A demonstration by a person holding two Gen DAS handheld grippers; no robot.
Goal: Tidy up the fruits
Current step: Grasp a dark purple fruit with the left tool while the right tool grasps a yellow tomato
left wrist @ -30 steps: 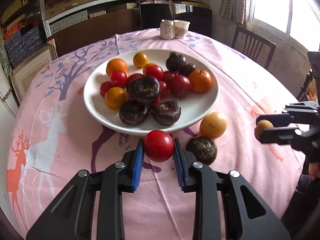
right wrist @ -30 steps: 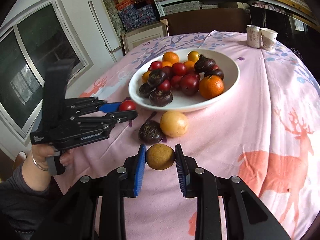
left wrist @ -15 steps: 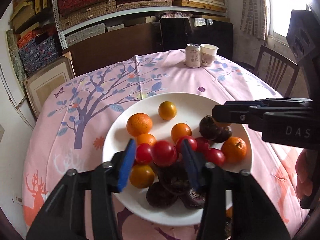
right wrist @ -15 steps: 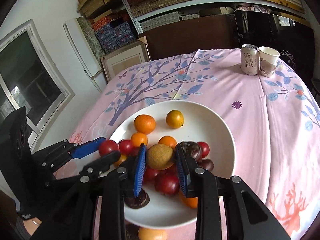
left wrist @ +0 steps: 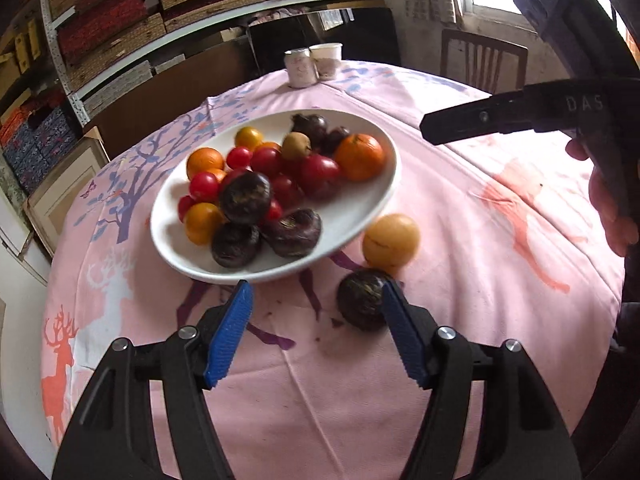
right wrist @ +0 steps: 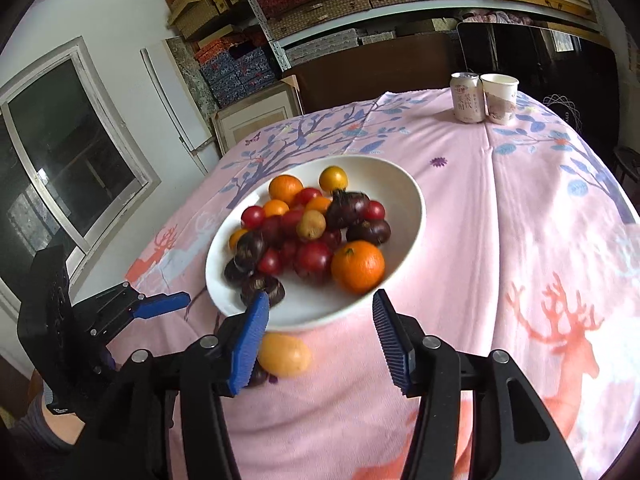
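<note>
My left wrist camera sits low over the near edge of the tablecloth [left wrist: 460, 208], looking along its own fingers [left wrist: 228, 340] toward the far edge, the white plate [left wrist: 360, 216] close ahead. My right wrist camera rides higher and from the right side, facing the plate [right wrist: 408, 216] and the window wall. Both views share the plate, the can [left wrist: 299, 68] [right wrist: 467, 98] and paper cup [left wrist: 329, 60] [right wrist: 499, 98] at the far edge, and the shelves [left wrist: 140, 32] [right wrist: 360, 0].

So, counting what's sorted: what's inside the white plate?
The white plate holds oranges, red tomatoes, dark purple fruits and a brown kiwi-like fruit. Anything beneath the pile is hidden.
</note>
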